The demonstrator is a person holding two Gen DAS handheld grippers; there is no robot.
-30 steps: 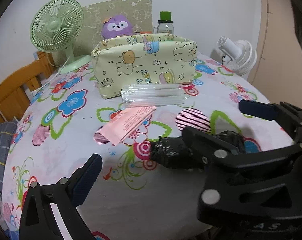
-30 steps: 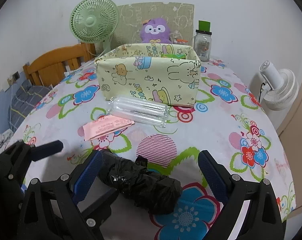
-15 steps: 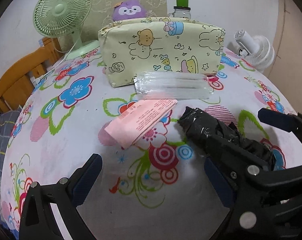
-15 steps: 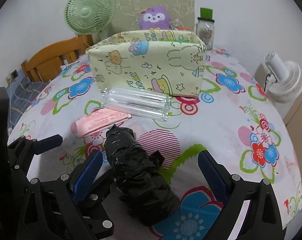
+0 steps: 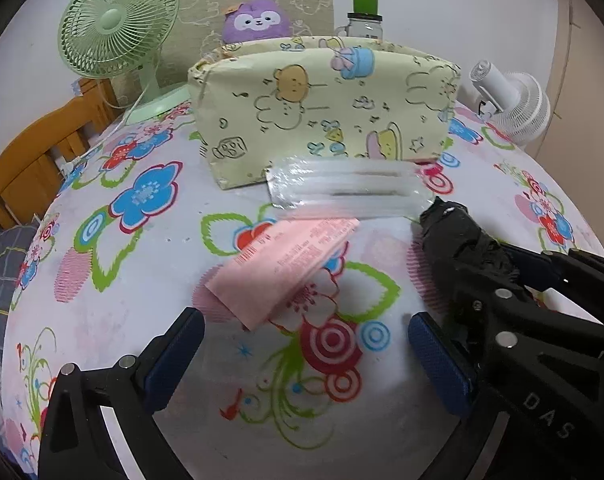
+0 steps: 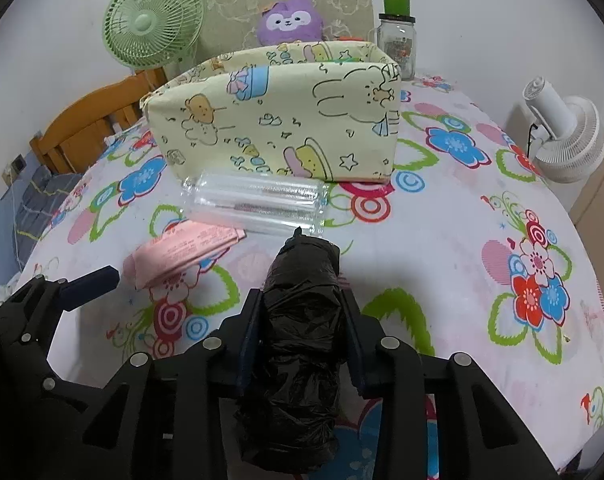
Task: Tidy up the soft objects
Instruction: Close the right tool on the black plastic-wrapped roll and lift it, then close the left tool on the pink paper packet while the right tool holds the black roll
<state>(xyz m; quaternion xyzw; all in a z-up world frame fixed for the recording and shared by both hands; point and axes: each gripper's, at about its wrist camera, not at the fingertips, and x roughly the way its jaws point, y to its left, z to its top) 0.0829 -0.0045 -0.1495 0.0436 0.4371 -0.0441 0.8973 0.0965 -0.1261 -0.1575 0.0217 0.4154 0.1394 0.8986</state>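
My right gripper is shut on a black plastic-bag roll and holds it just above the flowered tablecloth; the roll also shows in the left wrist view. My left gripper is open and empty, low over the cloth, with a pink packet lying just ahead of it. The packet also shows in the right wrist view. A clear plastic packet lies in front of a yellow cartoon-print fabric bin, seen too in the left wrist view.
A green desk fan, a purple plush and a glass jar with a green lid stand behind the bin. A white fan is off the table's right edge. A wooden chair back is at left.
My right gripper has closed on the black roll, which turned to point toward the bin. My left gripper moved forward toward the pink packet and stayed open.
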